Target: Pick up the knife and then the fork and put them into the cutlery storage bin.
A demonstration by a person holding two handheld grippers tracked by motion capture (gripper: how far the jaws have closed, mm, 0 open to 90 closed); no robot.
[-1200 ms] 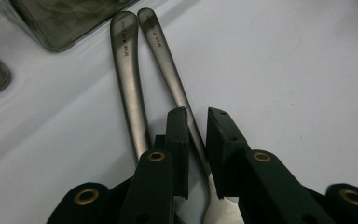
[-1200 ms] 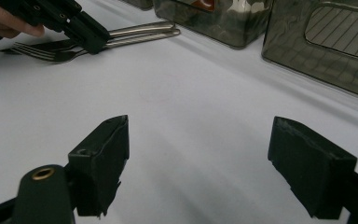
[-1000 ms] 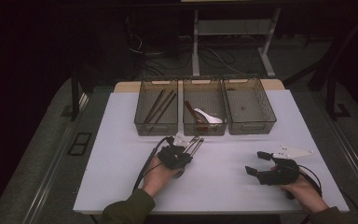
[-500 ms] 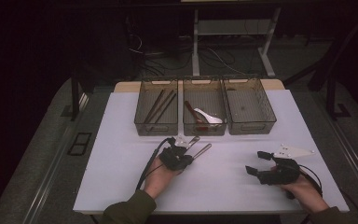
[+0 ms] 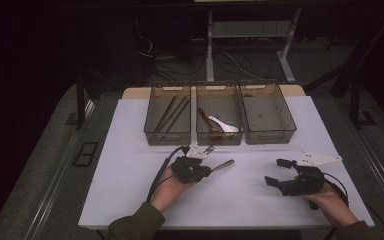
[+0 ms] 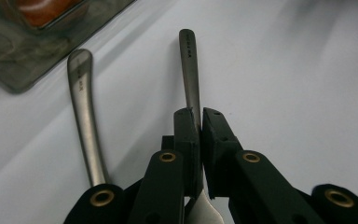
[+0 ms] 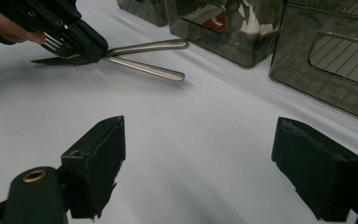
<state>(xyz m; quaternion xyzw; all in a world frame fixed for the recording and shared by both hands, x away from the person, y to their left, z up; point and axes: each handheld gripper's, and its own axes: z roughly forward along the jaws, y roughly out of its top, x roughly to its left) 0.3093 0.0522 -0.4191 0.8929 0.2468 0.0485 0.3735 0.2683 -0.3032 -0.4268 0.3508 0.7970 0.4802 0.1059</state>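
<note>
Two metal forks sit at the left gripper [image 5: 207, 169], one pinched by its handle between the jaws, the other lying loose on the white table [image 5: 130, 150] just beside it. In the left gripper view the jaws are closed on the held fork [image 6: 189, 70], its handle running straight ahead of the pads and its tines trailing back under the gripper body; the spare fork [image 6: 85, 112] rests to the left of the jaws, its handle tip close to the nearest bin. The right gripper [image 5: 279, 172] waits well apart, jaws spread with nothing between them. Three clear bins stand beyond both grippers: sticks in the left bin [image 5: 168, 117], spoons in the middle bin [image 5: 219, 120], while the right bin [image 5: 267, 111] looks bare. Judging from that, the held fork probably belongs in the right bin. Doing it well calls for keeping the pinch firm, lifting high enough to clear the rim, and not dragging the spare fork along.
</note>
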